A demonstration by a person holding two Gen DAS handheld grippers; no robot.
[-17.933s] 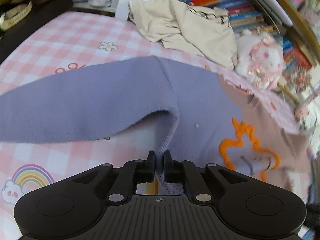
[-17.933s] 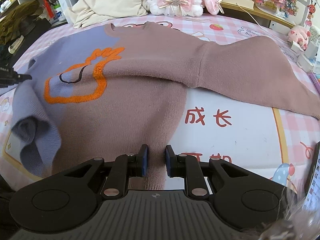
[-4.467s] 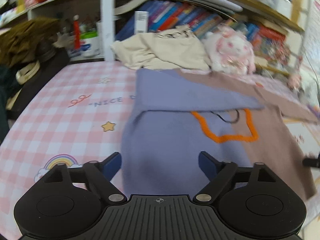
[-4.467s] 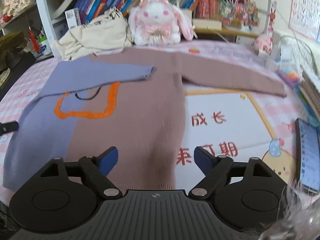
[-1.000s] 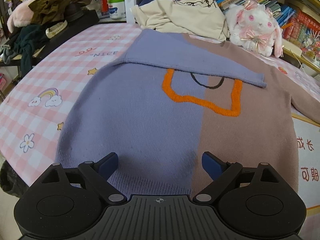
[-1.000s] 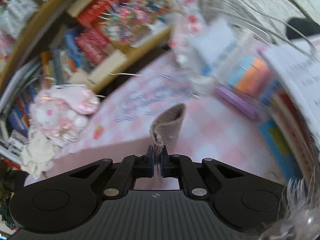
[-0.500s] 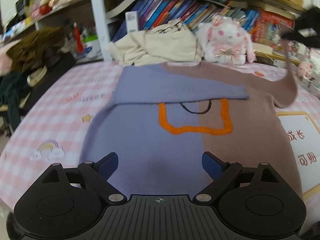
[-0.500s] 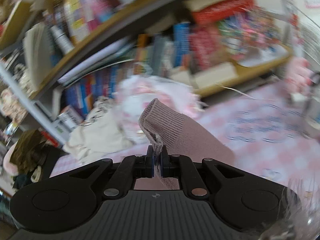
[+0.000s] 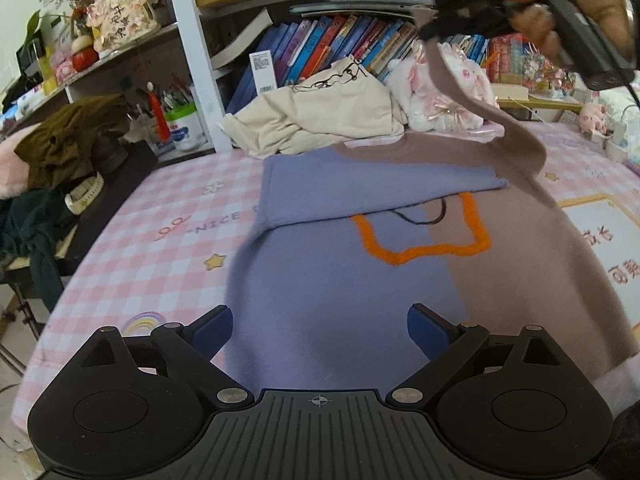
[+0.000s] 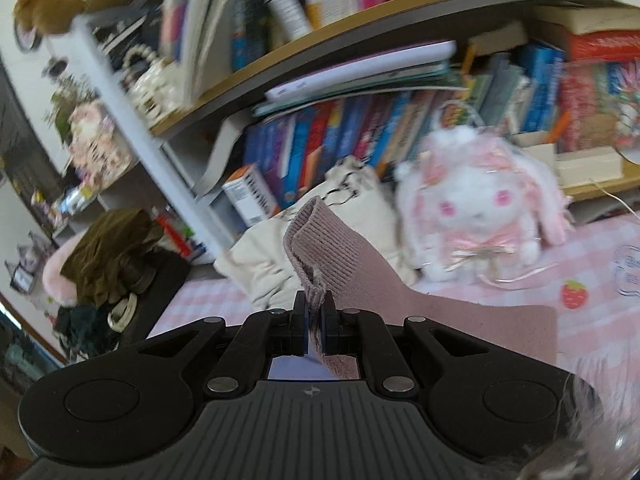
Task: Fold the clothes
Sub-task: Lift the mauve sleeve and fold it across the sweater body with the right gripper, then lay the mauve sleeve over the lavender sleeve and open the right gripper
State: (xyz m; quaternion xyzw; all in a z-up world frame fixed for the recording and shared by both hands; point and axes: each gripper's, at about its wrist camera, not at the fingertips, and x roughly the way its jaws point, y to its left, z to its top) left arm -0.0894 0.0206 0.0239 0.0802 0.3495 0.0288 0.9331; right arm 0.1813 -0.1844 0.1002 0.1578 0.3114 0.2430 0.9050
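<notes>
A two-colour sweater (image 9: 360, 280), lilac on the left and mauve-brown on the right with an orange outline on the chest, lies flat on the pink checked cloth (image 9: 168, 232). Its lilac sleeve (image 9: 376, 184) is folded across the chest. My left gripper (image 9: 320, 326) hovers open over the lilac hem with nothing between its fingers. My right gripper (image 10: 315, 310) is shut on the ribbed cuff of the mauve sleeve (image 10: 320, 248). In the left wrist view that sleeve (image 9: 472, 96) hangs from the raised right gripper (image 9: 430, 34), held in a hand at the top right.
A cream garment (image 9: 320, 116) and a white-pink plush rabbit (image 9: 432, 92) sit behind the sweater, against bookshelves (image 9: 340, 40). Dark clothes are piled on a black chair (image 9: 60, 168) at the left. A white mat with red characters (image 9: 608, 240) lies to the right.
My right gripper has lifted the mauve cuff and swung it leftwards, from the table's right side to above the sweater's collar. My left gripper drew back slightly and rose, staying open.
</notes>
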